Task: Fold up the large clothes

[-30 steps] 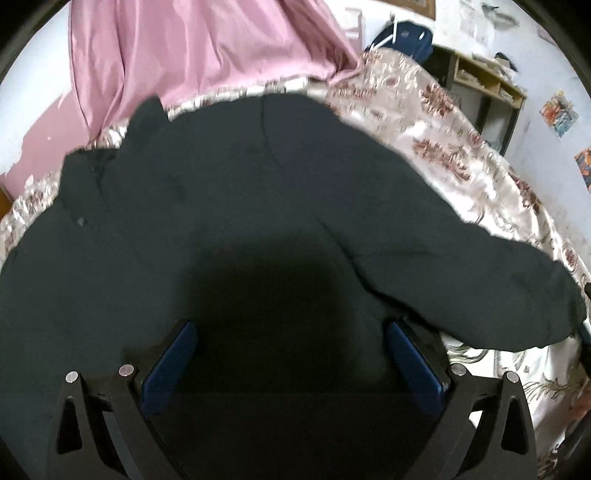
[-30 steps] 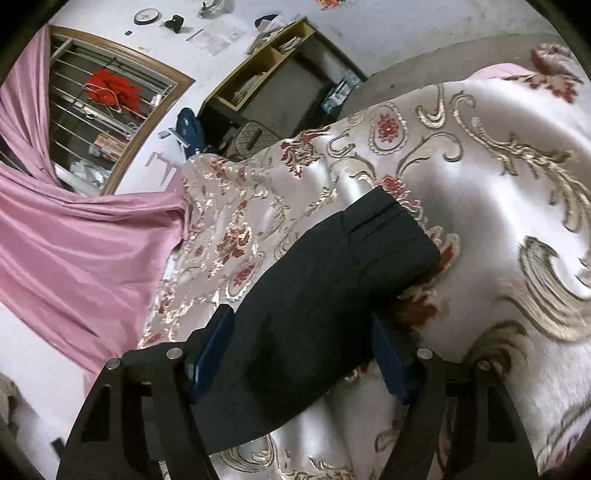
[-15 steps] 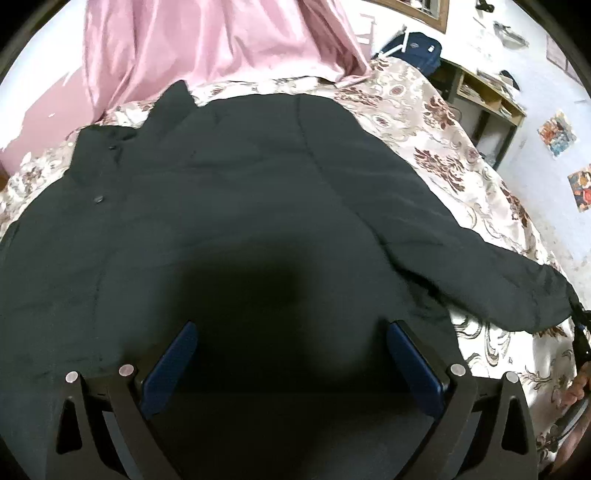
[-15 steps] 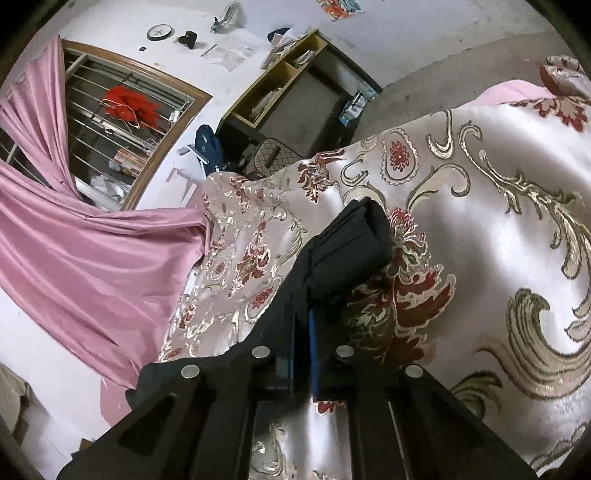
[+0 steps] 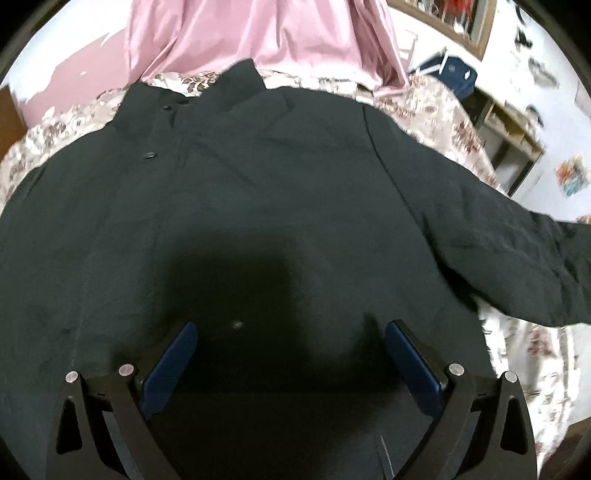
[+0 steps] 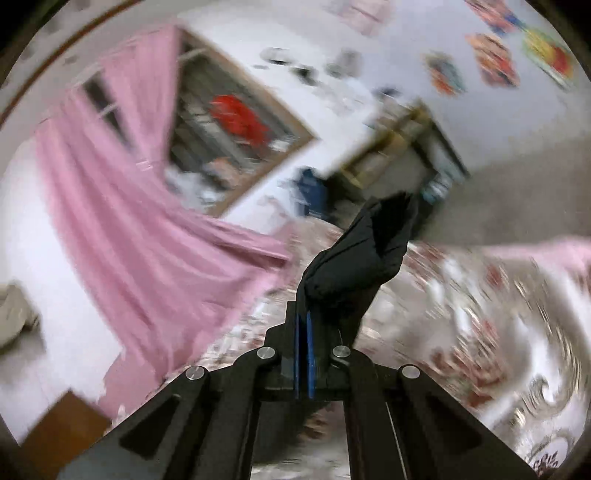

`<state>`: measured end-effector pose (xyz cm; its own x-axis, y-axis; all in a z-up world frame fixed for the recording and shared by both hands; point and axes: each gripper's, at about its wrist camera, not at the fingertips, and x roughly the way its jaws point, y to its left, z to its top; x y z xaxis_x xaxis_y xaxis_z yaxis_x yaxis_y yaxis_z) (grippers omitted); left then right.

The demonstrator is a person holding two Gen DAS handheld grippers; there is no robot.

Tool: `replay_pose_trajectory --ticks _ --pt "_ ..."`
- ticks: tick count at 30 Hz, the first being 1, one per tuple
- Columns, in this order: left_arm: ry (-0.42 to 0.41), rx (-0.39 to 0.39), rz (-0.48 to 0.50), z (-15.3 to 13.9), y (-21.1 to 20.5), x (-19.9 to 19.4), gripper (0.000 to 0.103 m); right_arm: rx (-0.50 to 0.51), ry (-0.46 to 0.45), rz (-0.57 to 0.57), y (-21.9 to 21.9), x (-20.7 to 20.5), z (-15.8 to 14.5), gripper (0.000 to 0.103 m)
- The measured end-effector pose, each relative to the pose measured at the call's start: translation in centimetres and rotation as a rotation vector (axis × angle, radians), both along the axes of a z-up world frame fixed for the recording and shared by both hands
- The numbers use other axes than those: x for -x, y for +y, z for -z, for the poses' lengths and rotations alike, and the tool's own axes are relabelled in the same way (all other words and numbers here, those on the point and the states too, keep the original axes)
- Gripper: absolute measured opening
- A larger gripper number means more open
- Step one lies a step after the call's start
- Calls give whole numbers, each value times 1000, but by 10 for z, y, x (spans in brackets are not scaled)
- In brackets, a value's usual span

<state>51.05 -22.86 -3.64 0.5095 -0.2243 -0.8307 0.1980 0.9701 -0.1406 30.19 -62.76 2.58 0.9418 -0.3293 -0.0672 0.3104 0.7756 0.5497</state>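
Observation:
A large black jacket lies spread on a floral bedspread, collar at the far side, with buttons showing. Its right sleeve stretches off to the right and rises off the bed. My left gripper is open and empty, hovering over the jacket's lower body. My right gripper is shut on the black sleeve cuff and holds it lifted above the bedspread. The right wrist view is blurred by motion.
A pink curtain hangs behind the bed, also in the right wrist view. A window, a wooden shelf and a blue bag stand by the far wall. Posters hang on the wall.
My right gripper closed on the sleeve cuff and lifted it off the bed, swinging upward. My left gripper moved forward over the jacket and stayed open.

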Motion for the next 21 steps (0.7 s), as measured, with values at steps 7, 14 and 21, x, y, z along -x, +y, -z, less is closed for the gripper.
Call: replay_pose_trajectory --ticks 7,14,21 --pt "-53 78 14 -46 79 30 102 346 -24 -199 120 -17 -108 4" --pt "-81 156 -55 -66 195 61 101 512 18 -466 245 -56 -138 4" --pt "-85 371 -105 -47 288 95 100 661 174 -676 350 -101 -91 4"
